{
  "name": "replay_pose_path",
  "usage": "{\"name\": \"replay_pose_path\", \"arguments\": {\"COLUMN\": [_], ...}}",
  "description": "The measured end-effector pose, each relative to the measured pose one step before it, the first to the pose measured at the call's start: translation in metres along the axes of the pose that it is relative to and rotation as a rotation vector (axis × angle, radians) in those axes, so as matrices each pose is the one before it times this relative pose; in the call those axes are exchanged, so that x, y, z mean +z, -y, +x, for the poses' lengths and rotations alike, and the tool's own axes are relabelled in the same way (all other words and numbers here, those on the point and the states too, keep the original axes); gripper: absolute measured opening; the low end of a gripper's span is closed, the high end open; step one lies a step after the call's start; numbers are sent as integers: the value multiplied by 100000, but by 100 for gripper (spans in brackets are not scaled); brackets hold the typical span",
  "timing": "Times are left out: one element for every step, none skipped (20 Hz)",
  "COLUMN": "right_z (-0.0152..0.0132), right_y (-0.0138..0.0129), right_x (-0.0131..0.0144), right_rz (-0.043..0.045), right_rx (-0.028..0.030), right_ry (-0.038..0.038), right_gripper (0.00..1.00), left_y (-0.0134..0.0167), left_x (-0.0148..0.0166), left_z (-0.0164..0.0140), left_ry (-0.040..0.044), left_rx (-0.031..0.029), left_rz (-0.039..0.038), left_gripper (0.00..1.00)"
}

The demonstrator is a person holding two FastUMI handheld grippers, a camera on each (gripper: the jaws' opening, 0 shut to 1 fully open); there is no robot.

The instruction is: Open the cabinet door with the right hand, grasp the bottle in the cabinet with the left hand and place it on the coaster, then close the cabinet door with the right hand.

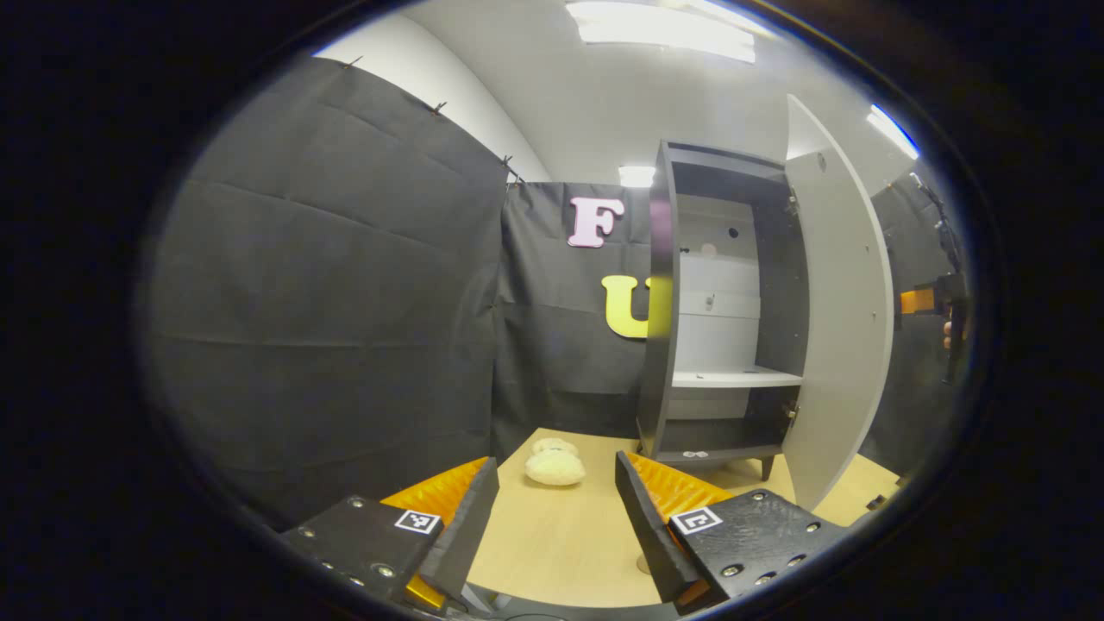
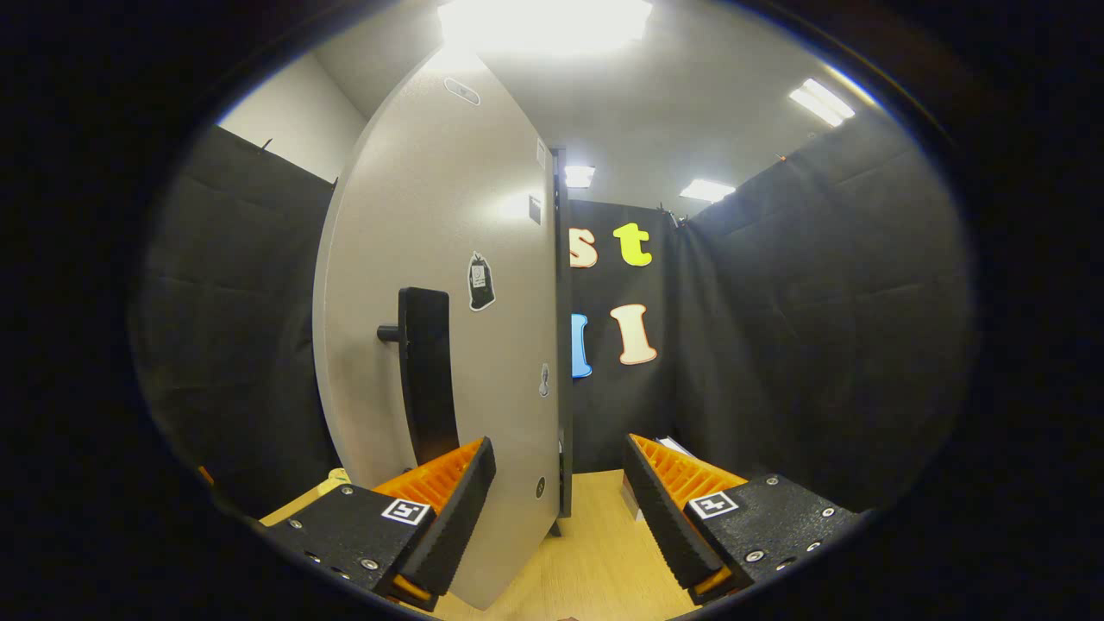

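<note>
The dark cabinet (image 1: 660, 310) stands at the back of the wooden table (image 1: 561, 543) with its pale door (image 1: 841, 328) swung wide open to the right. Its inside has a white back and a white shelf (image 1: 733, 377); a small pale round thing (image 1: 707, 249) higher up is too small to identify. My left gripper (image 1: 556, 517) is open low over the table, well short of the cabinet. In the right gripper view the door's outer face (image 2: 448, 216) rises close in front, with its black handle (image 2: 424, 371) above my left finger. My right gripper (image 2: 561, 509) is open, apart from the handle.
A cream fluffy lump (image 1: 555, 467) lies on the table in front of the cabinet's left side. A hand with the other gripper (image 1: 947, 319) shows beyond the door's edge. Black cloth walls close in on all sides. Small stickers (image 2: 481, 281) mark the door.
</note>
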State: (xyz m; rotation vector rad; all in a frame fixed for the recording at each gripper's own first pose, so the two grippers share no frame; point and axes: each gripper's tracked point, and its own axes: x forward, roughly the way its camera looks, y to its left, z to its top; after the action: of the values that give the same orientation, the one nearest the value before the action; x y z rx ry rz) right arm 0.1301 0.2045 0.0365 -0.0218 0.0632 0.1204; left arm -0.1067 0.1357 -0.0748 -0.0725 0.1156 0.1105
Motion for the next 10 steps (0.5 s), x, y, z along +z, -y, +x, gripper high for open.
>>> {"name": "replay_pose_path", "arguments": {"right_z": [248,211,220,190,298,198,282,329,398,409], "right_y": [-668,-684,-760,-677,-906,-845,-693,-590,-629,-660], "right_x": [-47,34,-59,48,21,45,-42,-11,-30,10], "right_rz": [-374,-432,-430,-414,-328,-74,6,120,356,232], "right_rx": [845,751,686,607,638,581,670,711,813,918], "right_ry": [41,140,181,271,260,129,35,-137,-4,-53], "right_gripper": [93,93,93,93,93,93,93,93,94,94], "left_y": [-469,-511,-473,-494,-503,-374,-355,-187,-364,-497], "left_x": [-37,-100,61,-55,-37,-159,-77,-50,-65,-49], "left_z": [113,254,10,35,137,138,92,291,89,105], "left_ry": [2,103,49,73,-214,-283,22,86,-98,33], "left_rx": [402,467,379,323,562,429,391,238,460,339], "left_rz": [155,88,-12,-73,156,306,293,217,317,131], "left_gripper": [81,81,78,78,81,78,81,81,81,81]}}
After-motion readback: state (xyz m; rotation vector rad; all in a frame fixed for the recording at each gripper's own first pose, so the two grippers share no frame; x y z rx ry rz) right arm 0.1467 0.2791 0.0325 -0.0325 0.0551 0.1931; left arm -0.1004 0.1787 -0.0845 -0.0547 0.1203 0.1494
